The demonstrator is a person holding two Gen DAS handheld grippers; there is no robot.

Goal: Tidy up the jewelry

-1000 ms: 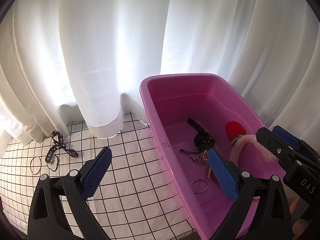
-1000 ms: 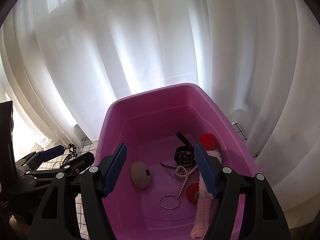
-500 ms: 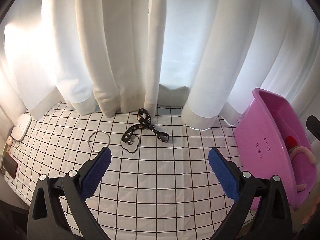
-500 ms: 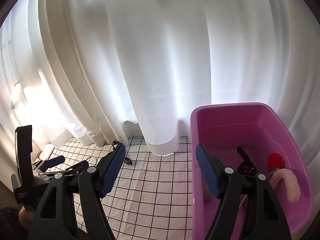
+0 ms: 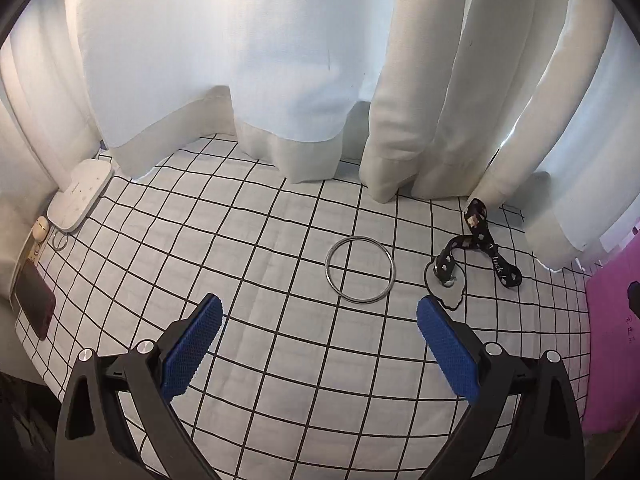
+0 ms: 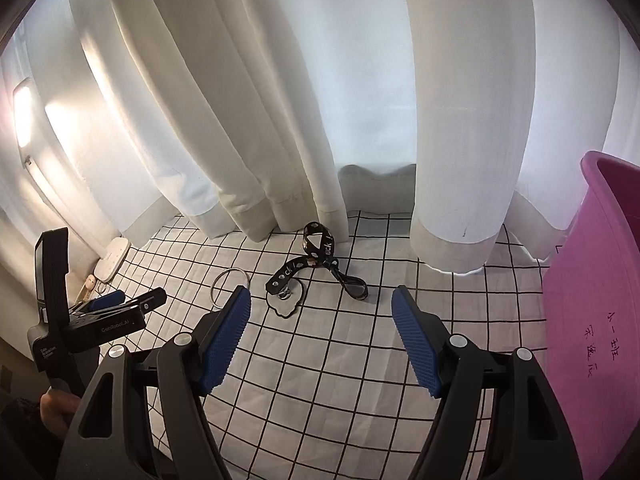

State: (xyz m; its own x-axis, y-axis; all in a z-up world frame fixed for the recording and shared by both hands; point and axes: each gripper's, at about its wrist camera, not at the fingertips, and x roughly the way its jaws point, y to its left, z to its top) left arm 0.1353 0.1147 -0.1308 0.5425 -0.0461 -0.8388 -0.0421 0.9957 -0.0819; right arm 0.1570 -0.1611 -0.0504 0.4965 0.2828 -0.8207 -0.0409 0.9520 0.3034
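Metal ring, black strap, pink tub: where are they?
ring (image 5: pixel 360 270): left wrist view, on its rim.
strap (image 6: pixel 316 258): right wrist view, at the crossing.
tub (image 6: pixel 592 320): right wrist view, outer wall.

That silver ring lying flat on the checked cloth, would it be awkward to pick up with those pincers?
Probably fiddly: the silver ring is a thin hoop lying flat on the checked cloth, leaving little edge to pinch. It looks like rigid metal, so it should keep its shape. Its shiny surface may slip, and on edge it could roll.

Right tongs (image 6: pixel 321 312) gape empty above the grid cloth (image 6: pixel 360 360), near black strap (image 6: pixel 316 264).
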